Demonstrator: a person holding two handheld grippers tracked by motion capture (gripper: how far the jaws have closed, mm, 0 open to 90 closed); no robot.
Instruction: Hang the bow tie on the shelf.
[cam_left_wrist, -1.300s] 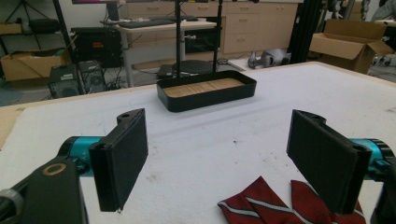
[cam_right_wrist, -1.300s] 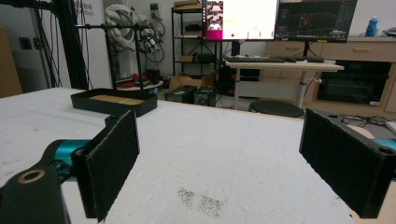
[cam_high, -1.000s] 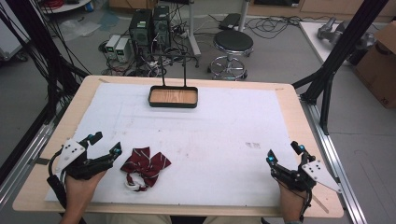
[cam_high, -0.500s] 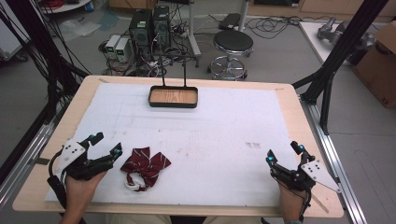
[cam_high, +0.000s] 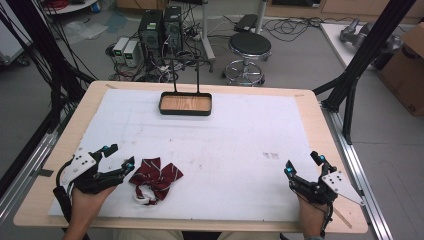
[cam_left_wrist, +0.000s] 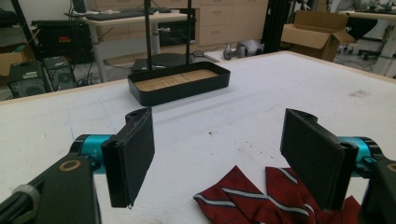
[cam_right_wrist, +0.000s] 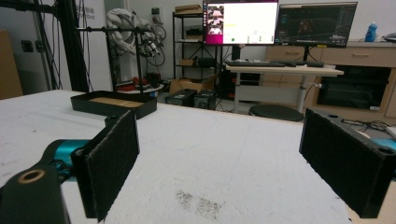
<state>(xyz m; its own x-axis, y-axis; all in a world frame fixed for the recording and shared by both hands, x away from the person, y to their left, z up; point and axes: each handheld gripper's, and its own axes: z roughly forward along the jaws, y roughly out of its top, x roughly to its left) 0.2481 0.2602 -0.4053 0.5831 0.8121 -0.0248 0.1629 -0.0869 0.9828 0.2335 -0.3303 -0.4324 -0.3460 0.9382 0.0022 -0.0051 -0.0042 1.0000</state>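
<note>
A dark red bow tie (cam_high: 155, 179) with pale stripes lies crumpled on the white mat near the front left. My left gripper (cam_high: 119, 155) rests just left of it, open. Its jaws have just been closing a little, and nothing is pressed between them. In the left gripper view the bow tie (cam_left_wrist: 261, 196) lies on the mat low between the jaws of the left gripper (cam_left_wrist: 219, 140), nearer the right-hand one. My right gripper (cam_high: 303, 161) sits open at the front right with bare mat between the jaws, as the right gripper view (cam_right_wrist: 219, 149) shows.
A black tray (cam_high: 185, 113) with a wooden floor and an upright black stand sits at the far middle of the table; it shows too as the tray (cam_left_wrist: 182, 91) in the left gripper view. Beyond the table stand a stool (cam_high: 249, 47) and computers (cam_high: 160, 27).
</note>
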